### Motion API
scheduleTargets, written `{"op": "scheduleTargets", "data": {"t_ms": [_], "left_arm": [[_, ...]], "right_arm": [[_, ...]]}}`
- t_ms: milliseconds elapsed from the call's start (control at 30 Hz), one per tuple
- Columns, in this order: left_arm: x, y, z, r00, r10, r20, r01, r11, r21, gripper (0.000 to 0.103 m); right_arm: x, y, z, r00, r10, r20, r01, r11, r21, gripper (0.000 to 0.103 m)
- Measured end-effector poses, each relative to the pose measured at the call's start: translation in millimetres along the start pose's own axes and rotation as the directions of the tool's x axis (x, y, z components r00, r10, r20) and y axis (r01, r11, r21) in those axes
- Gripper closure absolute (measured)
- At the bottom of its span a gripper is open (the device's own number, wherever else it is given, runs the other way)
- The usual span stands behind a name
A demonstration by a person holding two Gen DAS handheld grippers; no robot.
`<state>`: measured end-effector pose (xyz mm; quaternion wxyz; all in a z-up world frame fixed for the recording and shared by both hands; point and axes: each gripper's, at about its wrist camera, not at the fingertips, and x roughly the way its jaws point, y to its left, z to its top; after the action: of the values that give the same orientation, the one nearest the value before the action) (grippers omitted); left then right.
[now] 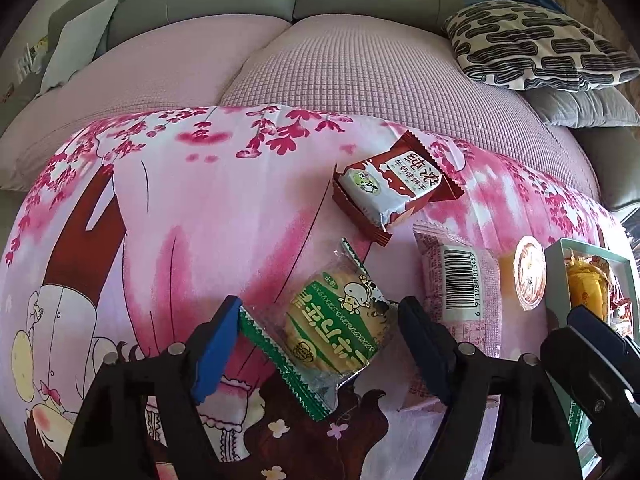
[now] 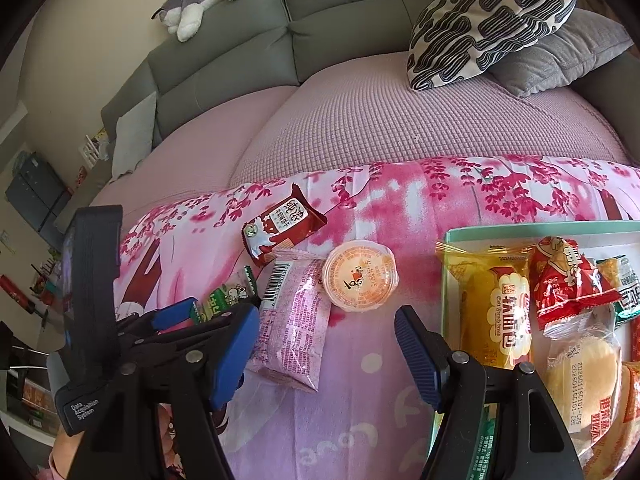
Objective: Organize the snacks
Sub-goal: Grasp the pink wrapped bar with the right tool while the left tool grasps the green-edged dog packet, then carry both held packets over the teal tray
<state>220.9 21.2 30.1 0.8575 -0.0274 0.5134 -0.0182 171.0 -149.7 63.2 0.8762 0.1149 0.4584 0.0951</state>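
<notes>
Two grippers hover over the pink quilt [image 1: 200,208]. Left gripper [image 1: 316,344] straddles the green cracker packet [image 1: 328,328], pads apart from it. Right gripper [image 2: 324,344] gapes empty

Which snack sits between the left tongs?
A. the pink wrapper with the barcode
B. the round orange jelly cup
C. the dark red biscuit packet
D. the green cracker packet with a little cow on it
D: in the left wrist view the green cracker packet lies between the two fingers of the left tongs, while the other snacks lie farther off on the cloth.
</notes>
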Motion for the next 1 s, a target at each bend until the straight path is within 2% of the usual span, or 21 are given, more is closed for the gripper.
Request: {"op": "scheduleTargets", "data": {"t_ms": [100, 200, 467, 667, 833, 1000], "left_arm": [[-1.2, 6.6, -0.4, 1.000, -0.006, 0.012, 0.006, 1.000, -0.019, 0.032], [-1.5, 16.9, -0.1, 1.000, -0.010, 0.018, 0.011, 0.999, -0.050, 0.035], [-5.9, 49.2, -9.1, 0.999, -0.001, 0.034, 0.005, 0.990, -0.141, 0.035], [-4.8, 57.0, -10.9, 0.999, -0.001, 0.037, 0.007, 0.987, -0.160, 0.036], [-4.7, 54.7, -11.9, 0.999, 0.011, 0.040, -0.005, 0.988, -0.155, 0.036], [-7.6, 54.8, -14.1, 0.999, 0.016, 0.051, -0.008, 0.986, -0.168, 0.038]], "right_arm": [[5.7, 6.5, -0.2, 1.000, 0.010, -0.017, -0.010, 1.000, -0.011, 0.030], [12.9, 12.5, 0.1, 0.999, 0.024, -0.035, -0.024, 1.000, -0.016, 0.030], [36.9, 31.1, -0.5, 0.994, 0.046, -0.097, -0.050, 0.998, -0.040, 0.030], [61.9, 37.1, -6.0, 0.989, 0.027, -0.148, -0.034, 0.998, -0.046, 0.031], [70.2, 36.3, -10.3, 0.989, 0.004, -0.150, -0.012, 0.999, -0.053, 0.039], [68.6, 36.7, -11.0, 0.990, 0.006, -0.141, -0.013, 0.999, -0.050, 0.057]]}}
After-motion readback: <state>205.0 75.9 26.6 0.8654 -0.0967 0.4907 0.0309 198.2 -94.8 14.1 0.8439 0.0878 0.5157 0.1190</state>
